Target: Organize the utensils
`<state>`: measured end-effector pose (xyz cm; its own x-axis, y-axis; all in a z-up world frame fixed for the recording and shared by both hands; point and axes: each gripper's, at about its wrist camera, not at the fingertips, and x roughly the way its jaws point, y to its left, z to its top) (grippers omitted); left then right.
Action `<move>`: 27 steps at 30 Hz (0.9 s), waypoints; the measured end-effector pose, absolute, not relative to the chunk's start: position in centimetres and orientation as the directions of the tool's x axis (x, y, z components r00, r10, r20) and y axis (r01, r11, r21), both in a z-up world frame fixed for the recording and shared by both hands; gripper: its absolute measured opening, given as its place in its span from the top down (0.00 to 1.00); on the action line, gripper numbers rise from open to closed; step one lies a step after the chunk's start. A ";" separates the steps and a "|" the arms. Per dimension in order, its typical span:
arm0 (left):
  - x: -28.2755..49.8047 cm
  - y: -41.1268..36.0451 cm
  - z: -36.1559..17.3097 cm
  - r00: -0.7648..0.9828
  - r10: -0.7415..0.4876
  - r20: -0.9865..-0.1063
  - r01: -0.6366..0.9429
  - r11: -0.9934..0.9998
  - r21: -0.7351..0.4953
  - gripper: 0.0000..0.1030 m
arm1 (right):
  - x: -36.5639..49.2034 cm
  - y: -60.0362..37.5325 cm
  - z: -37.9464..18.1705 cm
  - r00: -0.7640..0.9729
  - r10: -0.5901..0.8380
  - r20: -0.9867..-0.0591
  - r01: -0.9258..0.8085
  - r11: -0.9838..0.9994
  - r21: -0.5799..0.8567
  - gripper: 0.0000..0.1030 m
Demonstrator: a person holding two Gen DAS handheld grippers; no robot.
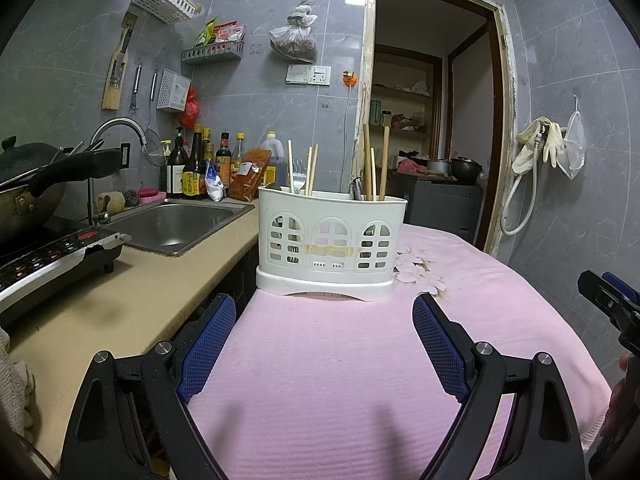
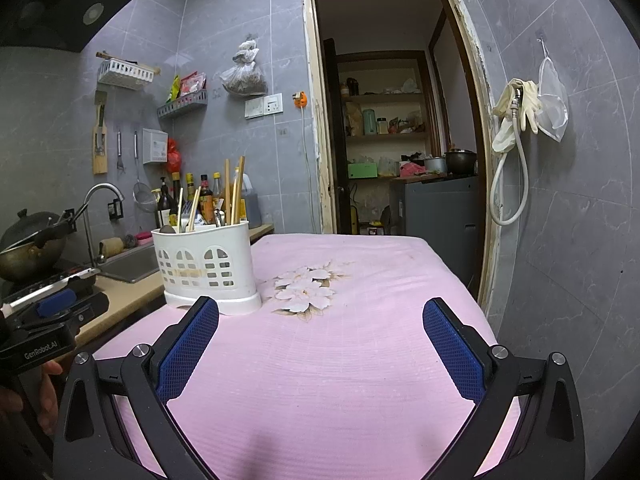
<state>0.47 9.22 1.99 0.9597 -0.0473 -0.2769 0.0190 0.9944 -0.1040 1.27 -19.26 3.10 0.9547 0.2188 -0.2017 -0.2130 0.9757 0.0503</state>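
Observation:
A white plastic utensil caddy (image 1: 330,248) stands upright on the pink cloth-covered table (image 1: 340,360). It holds several wooden chopsticks (image 1: 384,162), a metal fork (image 1: 298,178) and other utensils. My left gripper (image 1: 324,312) is open and empty, just in front of the caddy. In the right wrist view the caddy (image 2: 208,268) stands at the table's left edge. My right gripper (image 2: 320,316) is open and empty, to the right of the caddy, above the cloth's flower print (image 2: 306,288).
A beige counter (image 1: 120,300) runs along the left with a steel sink (image 1: 176,226), an induction cooker (image 1: 52,260) with a wok (image 1: 28,188) and sauce bottles (image 1: 196,168). An open doorway (image 2: 400,120) lies behind the table. A grey tiled wall (image 2: 580,220) is on the right.

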 end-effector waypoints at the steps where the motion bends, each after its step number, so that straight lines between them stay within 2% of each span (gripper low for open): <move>1: 0.5 9.2 2.0 0.960 -0.047 -0.276 0.019 0.994 -0.104 0.16 | 1.3 -19.3 3.1 0.955 0.219 -0.201 -0.213 0.976 0.050 0.00; 27: 0.8 9.3 1.7 0.958 -0.048 -0.283 0.020 0.995 -0.101 0.16 | 1.5 -19.4 2.9 0.954 0.218 -0.206 -0.212 0.976 0.054 0.00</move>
<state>0.81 9.32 1.75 0.9579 -0.0483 -0.2829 0.0204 0.9947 -0.1007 1.51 -19.44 2.93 0.9538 0.2183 -0.2063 -0.2118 0.9758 0.0538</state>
